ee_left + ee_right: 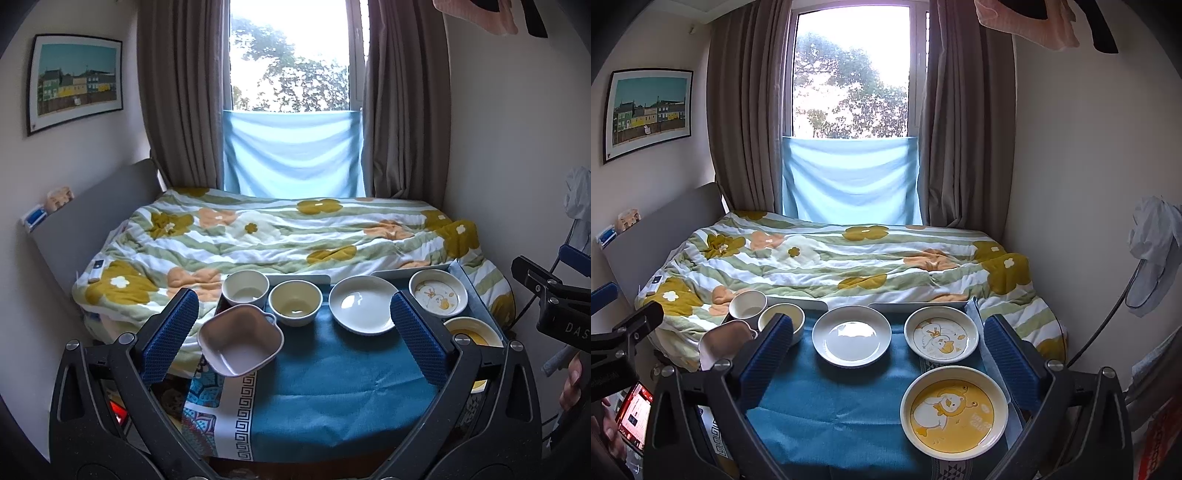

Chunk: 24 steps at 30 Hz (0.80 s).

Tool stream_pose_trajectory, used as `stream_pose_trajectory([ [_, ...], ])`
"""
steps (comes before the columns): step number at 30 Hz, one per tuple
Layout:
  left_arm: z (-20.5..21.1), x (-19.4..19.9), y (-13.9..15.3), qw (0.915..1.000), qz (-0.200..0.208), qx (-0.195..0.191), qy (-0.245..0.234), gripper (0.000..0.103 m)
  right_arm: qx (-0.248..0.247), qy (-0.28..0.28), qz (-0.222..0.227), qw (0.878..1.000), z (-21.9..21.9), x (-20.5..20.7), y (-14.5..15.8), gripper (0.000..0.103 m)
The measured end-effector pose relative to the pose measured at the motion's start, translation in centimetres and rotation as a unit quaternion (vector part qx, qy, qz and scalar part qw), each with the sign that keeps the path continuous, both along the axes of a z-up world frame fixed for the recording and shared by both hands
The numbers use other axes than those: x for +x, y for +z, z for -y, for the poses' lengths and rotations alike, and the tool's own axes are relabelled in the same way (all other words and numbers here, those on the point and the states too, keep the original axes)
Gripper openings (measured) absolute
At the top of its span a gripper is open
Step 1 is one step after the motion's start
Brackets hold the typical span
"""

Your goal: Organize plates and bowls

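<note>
On a small table with a blue cloth [332, 387] stand a pink square bowl [240, 341], a white round bowl [245, 288], a cream bowl [295, 302], a plain white plate [364, 304], a white duck plate [438, 292] and a yellow duck plate [955, 411]. My left gripper [295, 332] is open and empty, held above the table's near side. My right gripper [886, 354] is open and empty, above the cloth, with the yellow duck plate between its fingers. The white plate [851, 336], the duck plate [941, 339] and the bowls [781, 321] also show in the right wrist view.
A bed with a flowered quilt [277, 236] lies right behind the table. Curtains and a window [291, 55] are beyond it. A phone [633, 417] shows at the lower left. A fan with a cloth over it [1152, 258] stands at the right wall.
</note>
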State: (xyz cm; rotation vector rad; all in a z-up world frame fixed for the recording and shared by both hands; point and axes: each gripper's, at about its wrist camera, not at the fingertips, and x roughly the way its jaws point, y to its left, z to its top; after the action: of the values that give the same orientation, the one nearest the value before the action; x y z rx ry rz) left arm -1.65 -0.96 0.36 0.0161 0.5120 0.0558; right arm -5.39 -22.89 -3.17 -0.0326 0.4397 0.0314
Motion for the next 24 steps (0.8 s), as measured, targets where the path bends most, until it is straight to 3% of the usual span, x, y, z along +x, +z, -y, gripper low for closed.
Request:
stream_pose_trajectory([
  [24,0.1,-0.12,0.0,1.0,0.002,0.002,0.001,0.103,0.004,0.003,0.0,1.0,-0.15,0.24,0.12,0.103],
])
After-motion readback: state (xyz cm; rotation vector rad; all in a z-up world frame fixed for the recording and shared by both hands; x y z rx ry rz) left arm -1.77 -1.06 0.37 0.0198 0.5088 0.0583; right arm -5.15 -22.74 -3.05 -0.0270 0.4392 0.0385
